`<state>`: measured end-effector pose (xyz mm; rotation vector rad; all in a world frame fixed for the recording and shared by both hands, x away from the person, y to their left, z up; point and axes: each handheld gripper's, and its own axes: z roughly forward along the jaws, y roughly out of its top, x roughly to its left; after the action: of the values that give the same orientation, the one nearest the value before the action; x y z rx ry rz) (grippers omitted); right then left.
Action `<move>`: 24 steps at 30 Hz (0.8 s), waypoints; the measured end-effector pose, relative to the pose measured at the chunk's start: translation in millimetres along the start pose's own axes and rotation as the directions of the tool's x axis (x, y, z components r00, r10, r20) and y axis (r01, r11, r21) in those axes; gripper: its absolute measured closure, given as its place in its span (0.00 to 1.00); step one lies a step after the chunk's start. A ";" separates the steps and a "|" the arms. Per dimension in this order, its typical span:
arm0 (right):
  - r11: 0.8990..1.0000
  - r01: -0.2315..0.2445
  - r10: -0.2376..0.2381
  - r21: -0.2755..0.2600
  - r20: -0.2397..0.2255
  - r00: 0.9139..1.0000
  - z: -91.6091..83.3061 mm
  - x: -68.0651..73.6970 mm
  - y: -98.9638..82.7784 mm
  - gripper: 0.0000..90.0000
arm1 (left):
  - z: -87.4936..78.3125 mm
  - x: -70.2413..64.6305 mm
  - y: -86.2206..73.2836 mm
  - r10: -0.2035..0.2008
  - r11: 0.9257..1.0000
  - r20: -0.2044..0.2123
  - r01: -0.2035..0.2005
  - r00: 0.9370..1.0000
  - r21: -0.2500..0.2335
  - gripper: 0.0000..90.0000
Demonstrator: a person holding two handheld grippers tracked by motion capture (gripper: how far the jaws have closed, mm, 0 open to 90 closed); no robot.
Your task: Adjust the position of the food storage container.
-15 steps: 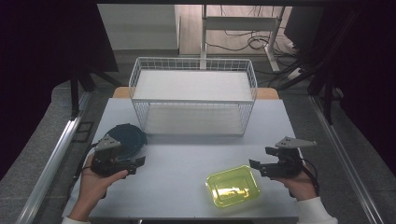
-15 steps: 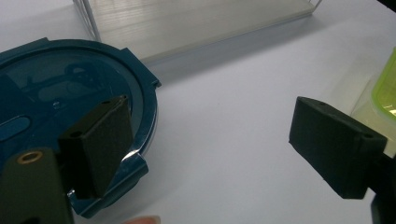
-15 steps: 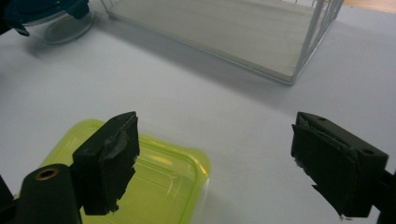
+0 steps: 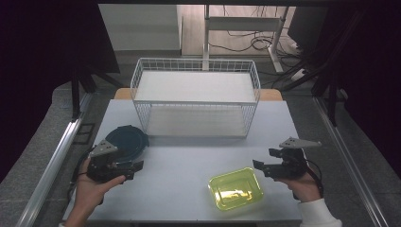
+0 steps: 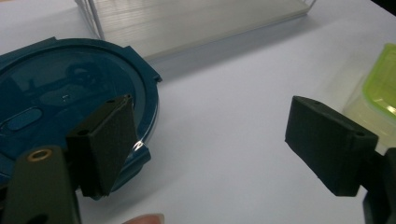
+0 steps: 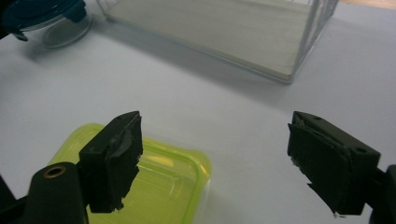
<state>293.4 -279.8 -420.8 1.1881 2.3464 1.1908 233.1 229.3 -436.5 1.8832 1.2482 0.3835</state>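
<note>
- two grippers are showing in the high view: the left gripper [image 4: 124, 169] is sitting at the lower left of the frame and the right gripper [image 4: 265, 166] at the lower right, each one held in a hand coming up from the bottom edge
- one white wire basket [image 4: 196, 65] is standing at the upper centre of the high view, on the far part of the pale table [image 4: 189, 161]
- one round dark blue lidded container [image 4: 126, 140] is lying at the left of the frame, just beyond the left gripper
- one yellow-green rectangular container [image 4: 236, 187] is lying at the lower centre right, just beside the right gripper and to its left
- compared with half a second ago, both hands and both containers are staying in nearly the same places; no clear shift is showing
- the left gripper view is showing its jaws spread wide and released, with nothing between them; the blue lid [image 5: 60, 102] is lying behind the jaw at the left of that frame, and a green corner [image 5: 380, 88] is peeking in at the right edge
- the right gripper view is showing its jaws also spread and empty, the one at the left of that frame hanging above the yellow-green box [image 6: 159, 182]; the clear wall under the blue lid [image 6: 60, 30] is showing at the upper left, a detail the high view is not giving
</note>
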 end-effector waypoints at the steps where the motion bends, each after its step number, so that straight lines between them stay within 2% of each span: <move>1: 1.000 0.007 -0.007 0.005 -0.003 1.000 0.3 1.6 0.1 0.21 | 0.0 0.0 0.0 0.000 1.000 0.000 0.000 1.000 0.000 0.19; 4: 1.000 0.017 -0.017 0.006 -0.007 1.000 1.5 3.4 0.1 0.21 | -4.9 6.5 2.3 -0.009 1.000 -0.003 0.009 1.000 -0.005 0.21; 11: 1.000 0.010 -0.010 0.007 -0.007 1.000 3.5 0.3 0.7 0.21 | -4.5 17.3 8.2 -0.023 1.000 -0.014 0.023 1.000 0.001 0.26; 14: 1.000 0.002 -0.002 0.015 -0.004 1.000 5.0 -0.5 -0.8 0.22 | -2.8 31.3 16.3 -0.046 0.999 -0.027 0.046 0.999 0.003 0.32; 15: 1.000 0.002 -0.002 0.015 -0.004 1.000 5.0 -0.5 -0.8 0.22 | -2.8 31.3 16.3 -0.046 0.999 -0.027 0.046 0.999 0.003 0.34; 16: 1.000 0.005 -0.005 0.020 -0.004 1.000 6.5 -0.6 -1.7 0.22 | -1.4 40.6 22.1 -0.059 0.998 -0.028 0.059 0.998 0.003 0.37; 20: 1.000 0.009 -0.009 0.024 -0.004 1.000 7.6 0.1 -2.3 0.22 | 3.3 59.7 33.6 -0.053 0.998 -0.025 0.054 0.998 0.012 0.42; 21: 1.000 0.009 -0.009 0.024 -0.004 1.000 7.6 0.1 -2.3 0.22 | 3.3 59.7 33.6 -0.053 0.998 -0.025 0.054 0.998 0.012 0.43; 22: 1.000 0.010 -0.010 0.023 -0.002 1.000 7.2 -0.2 -2.1 0.22 | 7.1 71.0 38.0 -0.061 0.998 -0.038 0.062 0.997 0.017 0.44; 24: 1.000 0.009 -0.009 0.025 0.001 1.000 6.7 -0.6 -2.0 0.22 | 11.9 82.4 41.5 -0.069 0.997 -0.041 0.070 0.997 0.028 0.45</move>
<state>296.3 -277.3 -426.6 1.1852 2.3695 1.1608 304.2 288.3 -426.7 1.8593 1.3487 0.3688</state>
